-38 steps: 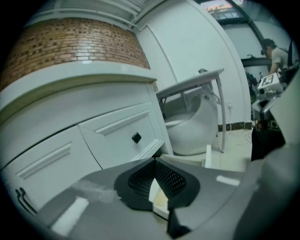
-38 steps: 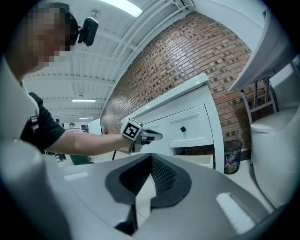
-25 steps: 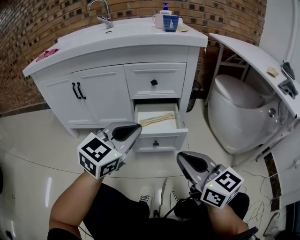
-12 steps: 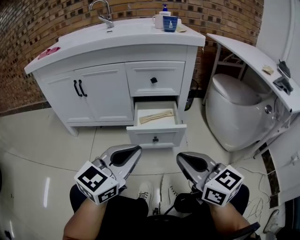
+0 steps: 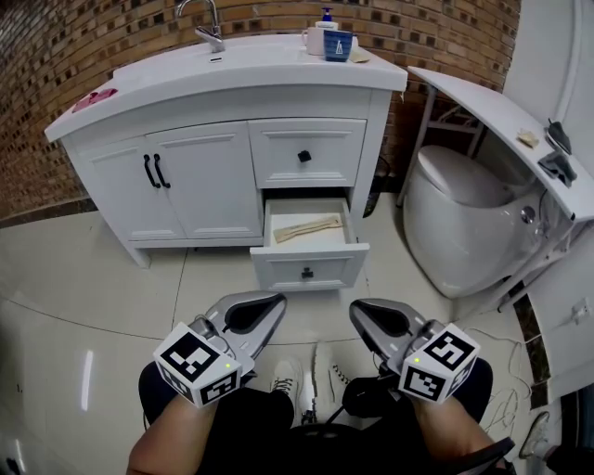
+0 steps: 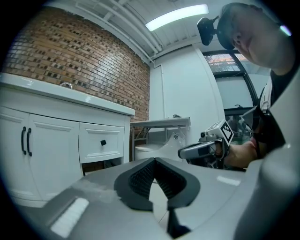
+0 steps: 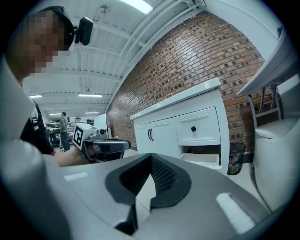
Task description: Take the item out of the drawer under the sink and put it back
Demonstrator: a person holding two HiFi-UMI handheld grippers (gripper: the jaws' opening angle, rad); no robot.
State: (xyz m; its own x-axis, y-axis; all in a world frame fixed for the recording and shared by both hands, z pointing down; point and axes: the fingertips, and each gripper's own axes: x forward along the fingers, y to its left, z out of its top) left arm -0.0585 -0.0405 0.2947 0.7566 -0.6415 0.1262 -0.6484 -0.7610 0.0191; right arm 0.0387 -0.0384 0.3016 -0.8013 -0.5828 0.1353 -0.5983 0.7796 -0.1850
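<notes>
Under the sink counter, the lower drawer (image 5: 310,265) of the white vanity (image 5: 200,181) stands pulled out. A flat beige item (image 5: 307,227) lies inside it. Both grippers are held low over the person's lap, well short of the drawer. My left gripper (image 5: 269,304) is shut with nothing in it, and its pads meet at the tips in the left gripper view (image 6: 154,160). My right gripper (image 5: 362,309) sits beside it, also shut and empty (image 7: 151,155). In the right gripper view the open drawer (image 7: 202,158) shows ahead.
A white toilet (image 5: 464,218) stands right of the vanity, under a white slanted shelf (image 5: 492,107) holding small objects. A blue cup (image 5: 338,44) and a soap bottle sit on the counter by the tap (image 5: 206,23). Pale tiled floor (image 5: 83,297) spreads to the left.
My left gripper has drawn back from in front of the drawer, down to the person's lap. The right gripper has stayed put. The beige item still lies in the open drawer.
</notes>
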